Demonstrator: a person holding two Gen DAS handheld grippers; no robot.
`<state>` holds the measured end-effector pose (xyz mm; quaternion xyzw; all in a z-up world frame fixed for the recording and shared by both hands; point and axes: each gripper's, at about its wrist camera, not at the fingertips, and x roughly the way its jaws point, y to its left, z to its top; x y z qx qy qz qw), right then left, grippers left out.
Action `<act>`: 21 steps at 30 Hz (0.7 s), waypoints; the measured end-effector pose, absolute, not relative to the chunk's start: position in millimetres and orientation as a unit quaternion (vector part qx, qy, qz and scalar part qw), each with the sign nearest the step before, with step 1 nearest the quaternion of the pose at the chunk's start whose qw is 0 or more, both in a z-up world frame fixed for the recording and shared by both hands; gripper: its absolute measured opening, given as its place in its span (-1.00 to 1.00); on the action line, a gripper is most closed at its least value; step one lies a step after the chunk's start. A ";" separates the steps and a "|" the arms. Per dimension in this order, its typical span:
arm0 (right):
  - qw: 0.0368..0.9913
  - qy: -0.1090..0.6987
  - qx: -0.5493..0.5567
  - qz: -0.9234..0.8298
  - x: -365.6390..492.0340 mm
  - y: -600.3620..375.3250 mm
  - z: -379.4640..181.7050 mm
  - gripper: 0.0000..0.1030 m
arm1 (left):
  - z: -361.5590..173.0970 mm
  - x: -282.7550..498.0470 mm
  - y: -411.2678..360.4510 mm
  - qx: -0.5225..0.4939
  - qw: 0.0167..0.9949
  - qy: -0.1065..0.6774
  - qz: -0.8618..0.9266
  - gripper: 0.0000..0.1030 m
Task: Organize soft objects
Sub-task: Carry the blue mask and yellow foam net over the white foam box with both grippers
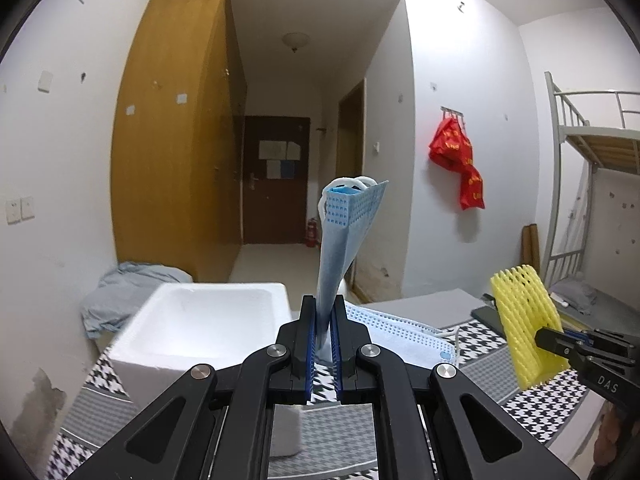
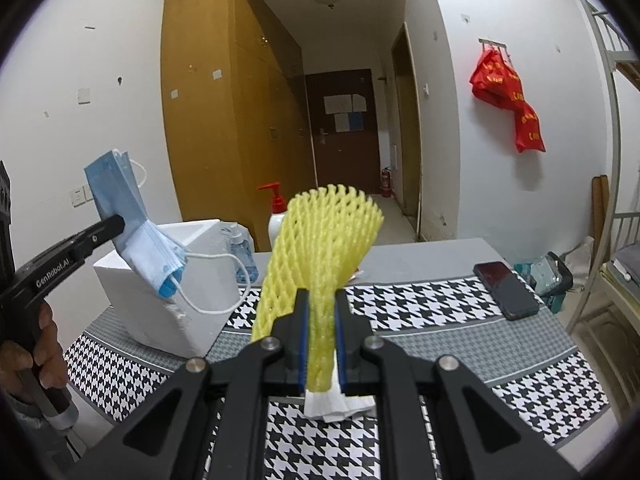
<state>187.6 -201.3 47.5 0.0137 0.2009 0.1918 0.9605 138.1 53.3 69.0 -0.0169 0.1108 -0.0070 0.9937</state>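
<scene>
A dark phone is lying flat on the houndstooth cloth, right of the jaws. A red-pump bottle and a blue sanitizer bottle are standing beyond them. A red bag is hanging far right.

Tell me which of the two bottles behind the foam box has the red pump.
The taller white bottle, farther from the white foam box, has the red pump; the shorter clear blue bottle beside the box has a white top.
</scene>
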 end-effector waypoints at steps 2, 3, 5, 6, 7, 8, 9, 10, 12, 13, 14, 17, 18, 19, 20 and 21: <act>0.960 0.198 0.014 0.199 188.5 -199.1 50.7 -0.72 | 72.2 135.7 58.8 -0.019 0.994 0.107 -0.001 -0.86; 0.960 0.196 0.013 0.200 188.2 -197.3 51.9 -0.72 | 73.0 134.3 60.4 -0.020 0.994 0.105 0.002 -0.86; 0.960 0.192 0.009 0.205 188.9 -193.4 54.5 -0.72 | 74.2 131.9 64.5 -0.016 0.994 0.103 0.013 -0.86; 0.959 0.191 0.008 0.209 188.9 -191.1 55.3 -0.72 | 74.5 130.6 66.5 -0.014 0.995 0.102 0.017 -0.86; 0.959 0.190 0.007 0.212 187.8 -189.4 56.1 -0.72 | 75.0 130.9 66.5 -0.014 0.994 0.102 0.020 -0.86; 0.958 0.189 0.005 0.216 187.3 -187.1 56.9 -0.72 | 74.9 129.8 69.0 -0.014 0.994 0.103 0.024 -0.86; 0.958 0.187 0.003 0.220 186.9 -184.4 57.4 -0.72 | 74.9 129.2 71.1 -0.014 0.994 0.103 0.027 -0.86; 0.957 0.185 0.001 0.221 185.9 -182.5 57.1 -0.72 | 74.7 128.4 73.0 -0.013 0.994 0.103 0.031 -0.86; 0.956 0.184 -0.001 0.227 185.1 -178.4 57.5 -0.72 | 75.8 127.1 76.3 -0.012 0.994 0.103 0.037 -0.86; 0.956 0.184 -0.002 0.230 185.2 -176.2 57.7 -0.72 | 76.3 126.6 78.2 -0.011 0.994 0.103 0.040 -0.86; 0.955 0.185 -0.003 0.232 185.7 -173.8 57.8 -0.72 | 77.4 125.6 80.2 -0.009 0.994 0.102 0.043 -0.86; 0.953 0.186 -0.004 0.238 187.4 -168.1 58.2 -0.72 | 79.1 120.9 86.3 -0.005 0.993 0.099 0.059 -0.86; 0.953 0.186 -0.004 0.240 187.8 -166.7 58.6 -0.72 | 79.6 119.4 88.8 -0.003 0.993 0.098 0.067 -0.86; 0.951 0.187 -0.006 0.245 188.1 -163.1 58.4 -0.72 | 79.8 117.5 91.7 -0.004 0.993 0.097 0.072 -0.86; 0.950 0.187 -0.007 0.248 188.2 -160.0 58.3 -0.72 | 79.9 115.4 95.5 -0.005 0.992 0.096 0.077 -0.86; 0.949 0.188 -0.009 0.252 188.5 -157.1 58.4 -0.72 | 80.1 113.4 98.7 -0.007 0.992 0.096 0.081 -0.86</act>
